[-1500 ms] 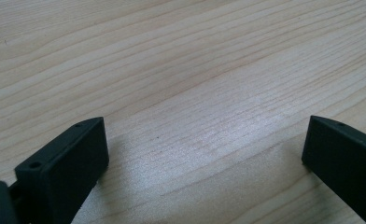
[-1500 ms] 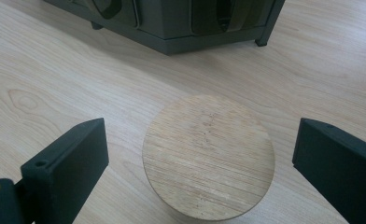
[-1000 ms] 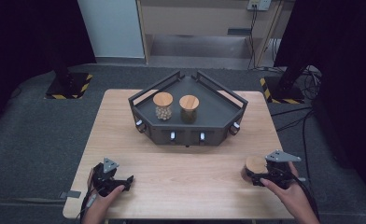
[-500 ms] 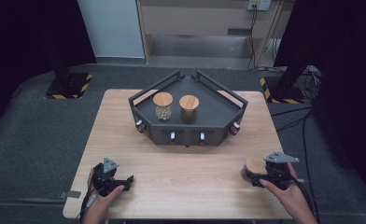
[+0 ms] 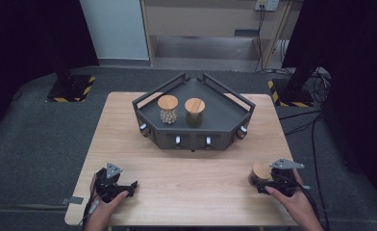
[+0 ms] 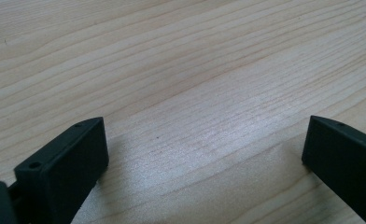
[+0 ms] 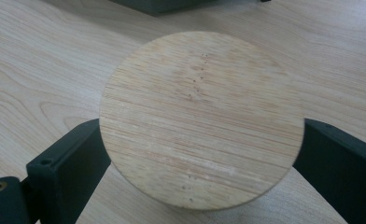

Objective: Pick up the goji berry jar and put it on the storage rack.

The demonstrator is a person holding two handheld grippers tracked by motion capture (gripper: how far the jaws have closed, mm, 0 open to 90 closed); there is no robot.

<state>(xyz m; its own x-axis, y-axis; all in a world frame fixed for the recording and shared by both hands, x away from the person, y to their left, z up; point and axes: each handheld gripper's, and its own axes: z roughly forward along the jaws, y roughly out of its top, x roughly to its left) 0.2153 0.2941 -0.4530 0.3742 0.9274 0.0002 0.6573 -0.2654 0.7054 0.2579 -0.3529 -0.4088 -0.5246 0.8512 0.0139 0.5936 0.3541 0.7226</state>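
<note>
Wooden table (image 5: pixel 191 178): right gripper (image 7: pixel 202 154) jaws closing around the lidded jar (image 7: pixel 200 116); left gripper (image 6: pixel 204 154) jaws released.

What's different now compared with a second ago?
Very little: the right gripper has just been closing its jaws around the wooden-lidded jar at the table's near right, the lid sitting between them. The left gripper rests open as before, and the two jars in the dark tray stand unmoved.
</note>
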